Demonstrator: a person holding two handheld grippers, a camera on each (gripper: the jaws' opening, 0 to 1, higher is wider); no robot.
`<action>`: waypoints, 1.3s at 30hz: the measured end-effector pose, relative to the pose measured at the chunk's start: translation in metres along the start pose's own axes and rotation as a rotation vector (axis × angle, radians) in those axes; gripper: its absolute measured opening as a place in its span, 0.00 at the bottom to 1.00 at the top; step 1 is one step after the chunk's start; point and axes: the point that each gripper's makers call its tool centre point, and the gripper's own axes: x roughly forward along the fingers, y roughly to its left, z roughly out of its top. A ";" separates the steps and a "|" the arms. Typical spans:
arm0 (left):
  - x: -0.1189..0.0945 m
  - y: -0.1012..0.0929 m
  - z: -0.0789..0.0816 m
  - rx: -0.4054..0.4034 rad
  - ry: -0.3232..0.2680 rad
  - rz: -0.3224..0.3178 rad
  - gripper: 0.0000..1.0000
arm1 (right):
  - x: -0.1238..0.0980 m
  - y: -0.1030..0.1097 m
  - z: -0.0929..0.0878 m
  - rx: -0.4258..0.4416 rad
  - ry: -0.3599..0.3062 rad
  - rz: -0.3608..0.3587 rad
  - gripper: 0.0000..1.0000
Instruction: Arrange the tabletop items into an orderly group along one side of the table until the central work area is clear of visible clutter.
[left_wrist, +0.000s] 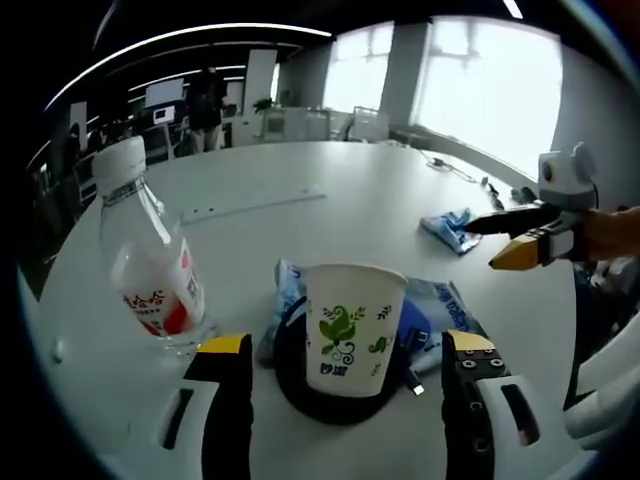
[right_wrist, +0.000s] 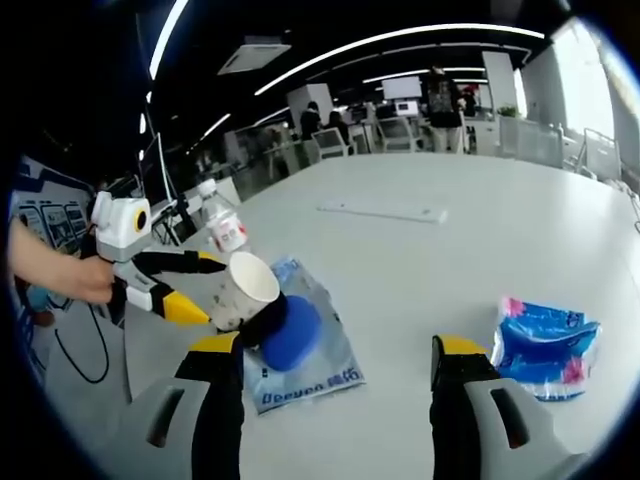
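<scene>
Left claw (left_wrist: 345, 365) sits open around the paper cup (left_wrist: 353, 328); right claw (right_wrist: 338, 362) open, near the blue packet (right_wrist: 545, 345).

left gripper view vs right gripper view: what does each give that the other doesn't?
Left gripper view: the green leaf print on the white paper cup, and the open right gripper near that view's right edge.

Right gripper view: a blue round piece under the cup, the open left gripper at the cup, and the hand holding it.

Both: cup, clear plastic bottle, blue-white bag, blue snack packet, white table.
</scene>
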 end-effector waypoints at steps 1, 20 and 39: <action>0.001 0.000 0.000 -0.001 0.002 -0.001 0.73 | 0.001 0.001 0.000 0.002 0.001 0.003 0.74; 0.012 0.002 -0.005 -0.017 0.018 -0.007 0.68 | 0.032 0.020 0.001 0.042 0.014 0.062 0.71; 0.017 0.003 -0.010 -0.027 0.028 -0.014 0.63 | 0.063 0.053 0.002 0.099 0.020 0.130 0.66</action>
